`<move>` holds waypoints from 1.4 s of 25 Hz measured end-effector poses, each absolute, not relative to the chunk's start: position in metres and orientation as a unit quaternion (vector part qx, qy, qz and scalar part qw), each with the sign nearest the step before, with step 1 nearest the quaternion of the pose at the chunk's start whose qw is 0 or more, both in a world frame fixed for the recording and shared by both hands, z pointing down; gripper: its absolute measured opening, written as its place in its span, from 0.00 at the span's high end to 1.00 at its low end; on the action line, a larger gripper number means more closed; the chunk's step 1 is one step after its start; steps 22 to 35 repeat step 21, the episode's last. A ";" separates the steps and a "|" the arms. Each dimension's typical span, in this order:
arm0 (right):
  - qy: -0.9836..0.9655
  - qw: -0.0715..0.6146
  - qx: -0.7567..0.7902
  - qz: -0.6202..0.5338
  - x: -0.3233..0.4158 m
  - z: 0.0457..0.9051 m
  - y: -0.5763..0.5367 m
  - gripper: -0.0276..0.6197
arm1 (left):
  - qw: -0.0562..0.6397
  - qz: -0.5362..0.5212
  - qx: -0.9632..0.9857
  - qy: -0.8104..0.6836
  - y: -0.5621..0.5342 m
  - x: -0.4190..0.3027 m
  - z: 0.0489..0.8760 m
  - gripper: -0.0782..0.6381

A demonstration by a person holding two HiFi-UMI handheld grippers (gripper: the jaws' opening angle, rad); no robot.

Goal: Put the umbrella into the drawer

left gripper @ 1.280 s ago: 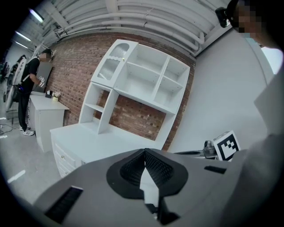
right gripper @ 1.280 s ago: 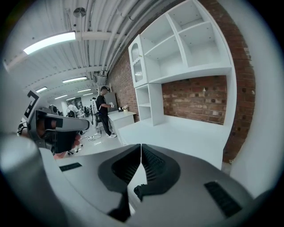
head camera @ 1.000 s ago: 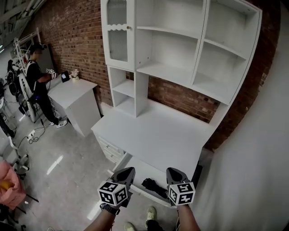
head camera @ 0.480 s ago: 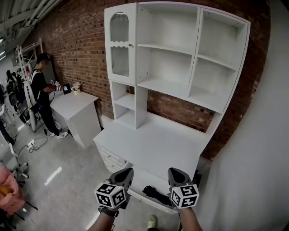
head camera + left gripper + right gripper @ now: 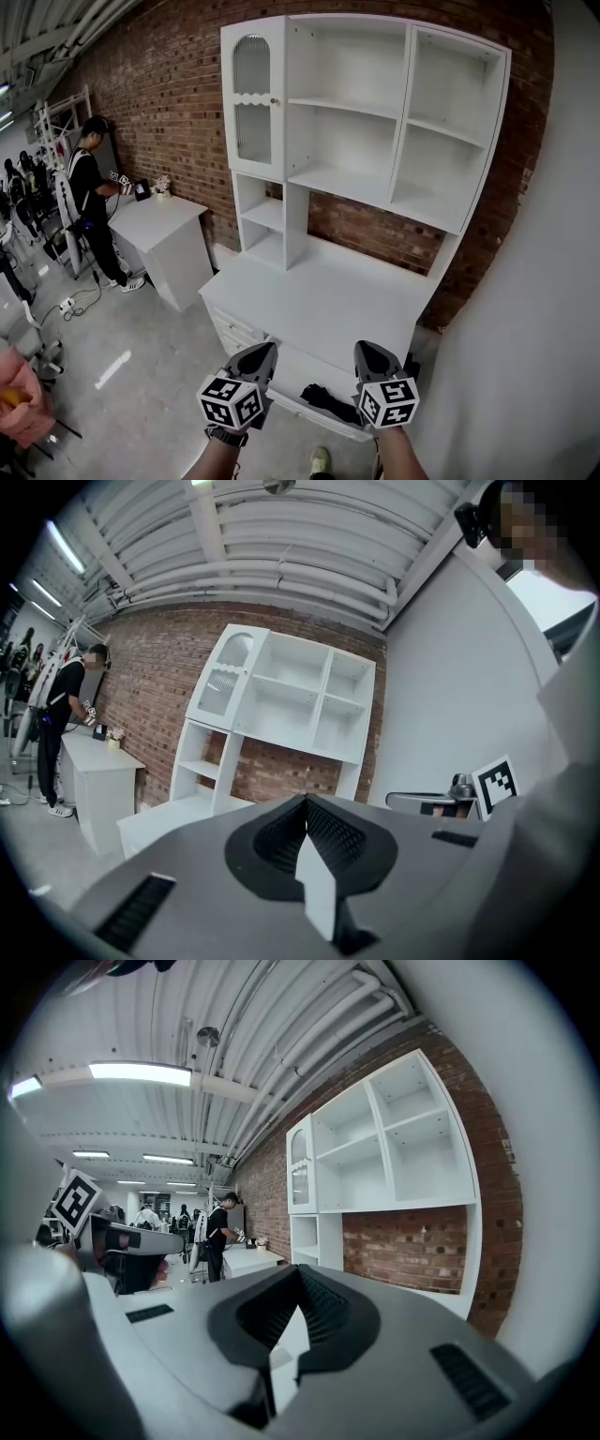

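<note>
While umbrella (image 5: 327, 398) lies in drawer (image 5: 296, 369), hutch (image 5: 402, 122) behind, person (image 5: 93, 192) leftward

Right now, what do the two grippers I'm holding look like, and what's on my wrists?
Both the left gripper and right gripper are grey, smooth, tapered shells with black ribbed pads inside. Each carries a marker cube with black-and-white square patterns. A dark wristband circles the left wrist; no sleeves or cables show.
</note>
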State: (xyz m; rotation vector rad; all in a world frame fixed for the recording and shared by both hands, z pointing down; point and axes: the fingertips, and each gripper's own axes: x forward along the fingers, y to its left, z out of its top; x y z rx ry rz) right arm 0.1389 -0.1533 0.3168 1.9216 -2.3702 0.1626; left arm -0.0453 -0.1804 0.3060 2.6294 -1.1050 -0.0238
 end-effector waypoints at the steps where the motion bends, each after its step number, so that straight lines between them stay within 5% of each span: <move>1: -0.775 0.041 0.629 0.052 0.138 0.316 -0.152 0.95 | 0.140 -0.009 0.912 -0.385 -0.179 -0.047 0.304 0.88; 35: -0.777 0.035 0.627 0.037 0.124 0.309 -0.140 0.95 | 0.127 -0.014 0.913 -0.387 -0.167 -0.059 0.301 0.88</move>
